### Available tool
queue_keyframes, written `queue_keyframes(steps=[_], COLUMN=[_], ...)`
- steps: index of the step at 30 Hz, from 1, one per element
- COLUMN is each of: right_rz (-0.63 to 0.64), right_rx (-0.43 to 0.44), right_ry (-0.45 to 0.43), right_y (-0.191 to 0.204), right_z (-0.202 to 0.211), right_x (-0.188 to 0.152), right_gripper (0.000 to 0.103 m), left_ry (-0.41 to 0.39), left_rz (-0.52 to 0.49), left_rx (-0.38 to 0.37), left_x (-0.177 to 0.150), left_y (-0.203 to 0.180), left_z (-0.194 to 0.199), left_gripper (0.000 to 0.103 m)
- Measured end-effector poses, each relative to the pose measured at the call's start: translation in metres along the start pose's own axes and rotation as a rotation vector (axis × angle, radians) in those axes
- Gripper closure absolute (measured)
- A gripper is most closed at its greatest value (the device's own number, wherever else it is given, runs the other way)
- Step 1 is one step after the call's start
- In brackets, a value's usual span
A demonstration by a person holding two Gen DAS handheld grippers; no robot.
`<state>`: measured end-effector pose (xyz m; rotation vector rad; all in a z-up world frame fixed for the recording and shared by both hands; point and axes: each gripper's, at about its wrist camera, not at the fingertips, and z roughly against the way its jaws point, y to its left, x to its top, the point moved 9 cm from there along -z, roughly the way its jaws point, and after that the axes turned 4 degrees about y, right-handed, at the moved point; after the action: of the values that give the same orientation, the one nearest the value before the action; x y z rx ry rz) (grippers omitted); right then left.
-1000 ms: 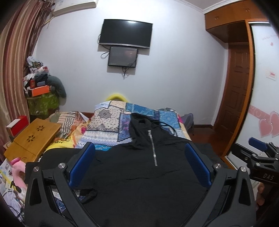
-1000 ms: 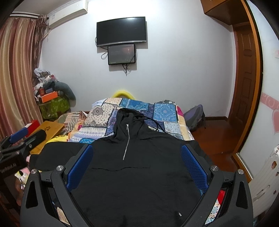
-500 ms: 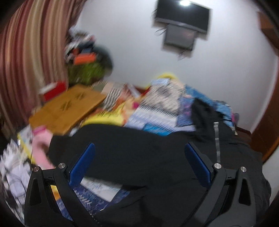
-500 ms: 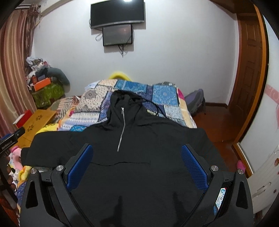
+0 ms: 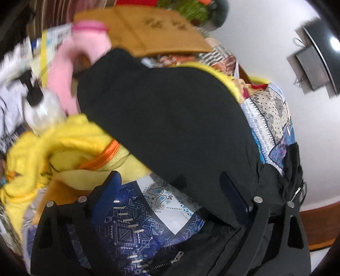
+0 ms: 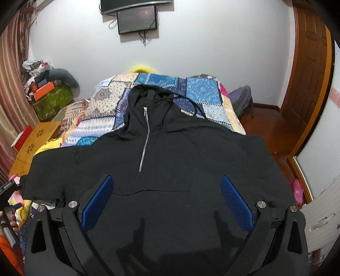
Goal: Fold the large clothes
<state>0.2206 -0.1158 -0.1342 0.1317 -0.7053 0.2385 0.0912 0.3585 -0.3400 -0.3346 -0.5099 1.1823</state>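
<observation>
Black hoodie [image 6: 161,169] lies flat on the bed [image 6: 191,89]; left gripper [image 5: 170,191] has swung down over its sleeve, fingers just narrowing, nothing gripped; right gripper [image 6: 167,195] hovers wide.

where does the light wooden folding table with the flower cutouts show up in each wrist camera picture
Left wrist view: the light wooden folding table with flower cutouts lies along the top edge, tilted, above the black hooded sweatshirt's sleeve.
Right wrist view: the table sits at the left edge, beside the bed.
Shared landmark: the small dark wall screen.
</observation>
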Motion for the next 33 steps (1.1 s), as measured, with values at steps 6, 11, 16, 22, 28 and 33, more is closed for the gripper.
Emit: queue_keyframes(steps=[6, 11, 16, 22, 28, 33], right_rz=[0.006, 0.007, 0.010, 0.010, 0.002, -0.011], right_rx=[-0.006, -0.008, -0.005, -0.007, -0.010, -0.010], right_ry=[0.028, 0.052, 0.062, 0.053, 0.037, 0.026], right_y=[0.000, 0.001, 0.002, 0.002, -0.001, -0.008], right_z=[-0.010, -0.016, -0.018, -0.012, -0.006, -0.001], right_x=[0.000, -0.001, -0.001, 0.000, 0.002, 0.001], right_gripper=[0.003, 0.003, 0.003, 0.003, 0.003, 0.003], left_ry=[0.051, 0.029, -0.024, -0.084, -0.214, -0.323], left_rz=[0.086, 0.098, 0.034, -0.065, -0.239, -0.339], left_rx=[-0.087, -0.086, 0.034, 0.092, 0.099, 0.052], left_x=[0.006, 0.021, 0.033, 0.041, 0.047, 0.047], left_y=[0.006, 0.008, 0.009, -0.006, -0.061, -0.120], left_z=[-0.023, -0.027, -0.022, -0.008, 0.033, 0.071], left_gripper=[0.018, 0.028, 0.065, 0.096, 0.098, 0.099])
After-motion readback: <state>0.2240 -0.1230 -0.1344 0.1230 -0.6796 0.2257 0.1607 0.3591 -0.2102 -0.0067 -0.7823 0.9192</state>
